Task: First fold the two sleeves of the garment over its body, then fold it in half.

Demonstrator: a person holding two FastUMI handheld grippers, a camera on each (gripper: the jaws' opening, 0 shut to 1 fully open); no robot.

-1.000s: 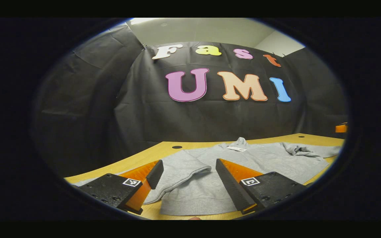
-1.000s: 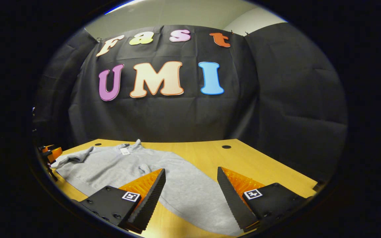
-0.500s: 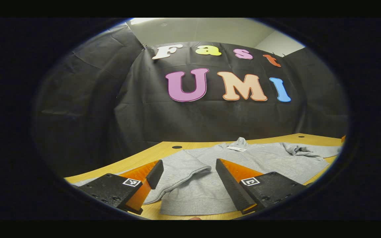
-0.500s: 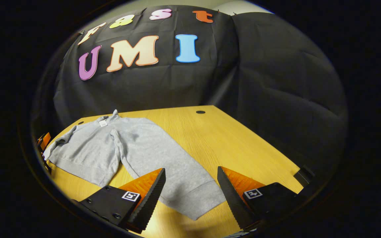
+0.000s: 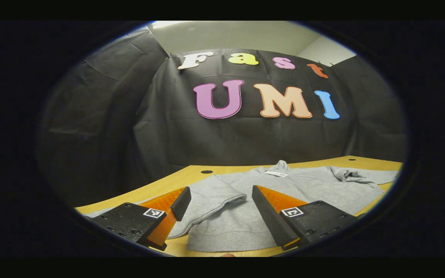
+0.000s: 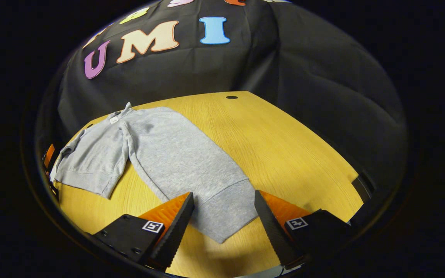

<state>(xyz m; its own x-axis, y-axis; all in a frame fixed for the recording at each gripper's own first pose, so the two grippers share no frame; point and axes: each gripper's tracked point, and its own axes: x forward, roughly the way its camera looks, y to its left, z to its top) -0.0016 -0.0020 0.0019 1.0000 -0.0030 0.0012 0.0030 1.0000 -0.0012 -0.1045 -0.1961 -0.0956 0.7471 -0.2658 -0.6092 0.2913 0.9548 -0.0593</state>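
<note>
A grey sweatshirt lies flat on the wooden table, its collar and white label at the far side. My left gripper hangs open just over the near hem, and a folded-in sleeve cuff lies between its fingers. In the right gripper view the sweatshirt's body lies at the left and one long sleeve stretches toward me. My right gripper is open above that sleeve's cuff, holding nothing.
The table has a bare stretch to the right of the sleeve and a small round hole near its far edge. Black cloth closes off the back and sides. An orange part pokes in at the far left edge.
My right gripper has risen and tipped downward, so the long sleeve and its cuff now lie under its open fingers. My left gripper has stayed still.
</note>
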